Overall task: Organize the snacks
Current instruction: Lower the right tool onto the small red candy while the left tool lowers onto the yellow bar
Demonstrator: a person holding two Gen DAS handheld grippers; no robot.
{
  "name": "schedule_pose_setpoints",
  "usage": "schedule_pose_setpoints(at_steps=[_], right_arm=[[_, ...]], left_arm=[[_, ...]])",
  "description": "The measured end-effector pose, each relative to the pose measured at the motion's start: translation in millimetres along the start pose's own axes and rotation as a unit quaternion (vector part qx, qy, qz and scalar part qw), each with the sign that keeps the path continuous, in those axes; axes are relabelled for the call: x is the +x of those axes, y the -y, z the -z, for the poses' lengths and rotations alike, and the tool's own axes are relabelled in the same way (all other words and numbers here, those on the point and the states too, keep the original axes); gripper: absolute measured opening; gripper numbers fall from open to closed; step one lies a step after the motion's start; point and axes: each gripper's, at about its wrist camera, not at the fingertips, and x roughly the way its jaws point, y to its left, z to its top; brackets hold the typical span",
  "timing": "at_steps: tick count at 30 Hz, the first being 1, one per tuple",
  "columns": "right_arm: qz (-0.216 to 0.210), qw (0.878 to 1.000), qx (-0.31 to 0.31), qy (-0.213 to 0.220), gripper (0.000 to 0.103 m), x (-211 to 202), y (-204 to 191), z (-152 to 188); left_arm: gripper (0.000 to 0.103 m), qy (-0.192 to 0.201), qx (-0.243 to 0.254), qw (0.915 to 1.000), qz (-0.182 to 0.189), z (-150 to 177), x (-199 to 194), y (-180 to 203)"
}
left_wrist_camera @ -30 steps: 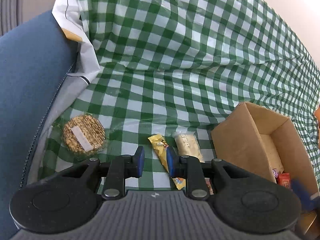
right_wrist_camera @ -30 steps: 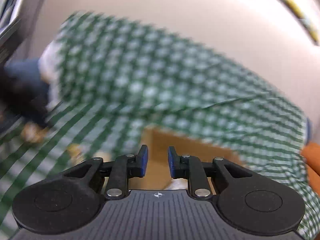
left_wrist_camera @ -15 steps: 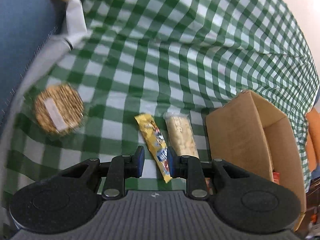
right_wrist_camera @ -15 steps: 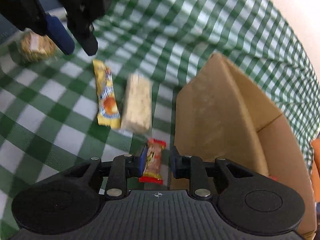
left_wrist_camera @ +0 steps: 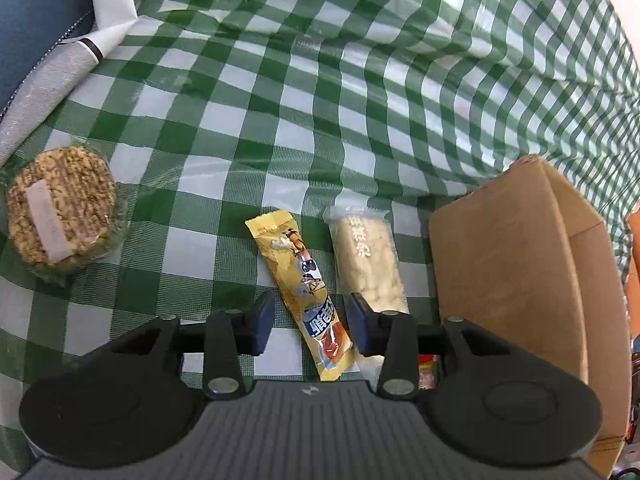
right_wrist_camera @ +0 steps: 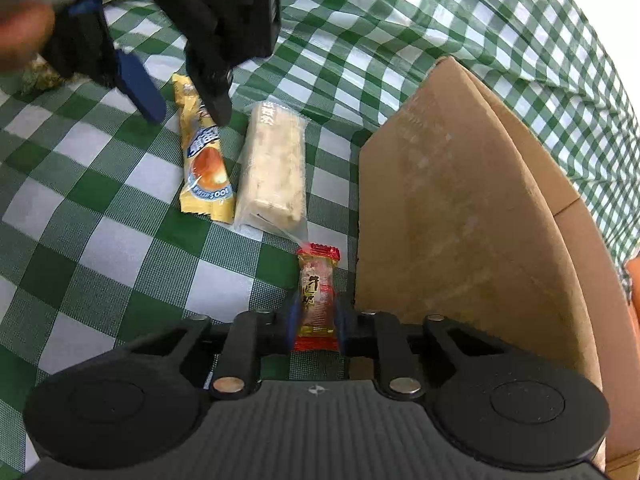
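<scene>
A yellow snack bar lies on the checked cloth, its lower half between the fingers of my left gripper. Those jaws are opening and the pads stand clear of the wrapper. Right beside it lies a pale bar in clear wrap. A round grain cake sits at the far left. My right gripper is shut on a small red candy beside the cardboard box. The right wrist view also shows the left gripper hovering over the yellow bar.
The green-and-white checked cloth covers the surface and rises in folds at the back. Blue fabric and a grey-white cloth lie at the upper left. The box wall stands just right of the pale bar.
My left gripper has come down over the yellow bar and its jaws have spread. My right gripper dropped toward the table beside the box and closed on the red candy.
</scene>
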Motion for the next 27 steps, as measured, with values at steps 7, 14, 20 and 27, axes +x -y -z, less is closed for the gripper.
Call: schedule_pose_setpoints(at_steps=[7,14,20,27], right_arm=[[-0.035,0.999,0.02,0.009,0.016,-2,9,1],[-0.082,0.996,0.037,0.023,0.016,-16,16,0],[-0.14,0.989,0.042,0.035,0.016,-37,24,-1],[-0.185,0.981,0.035,0.044,0.016,-81,37,19]], left_arm=[[0.029,-0.016,0.016,0.9995,-0.021,1,11,3],[0.006,-0.001,0.042,0.9991,-0.01,7,-3,2],[0.005,0.017,0.027,0.9995,-0.007,23,-43,-20],[0.005,0.009,0.066,0.9977,-0.01,69,-89,-27]])
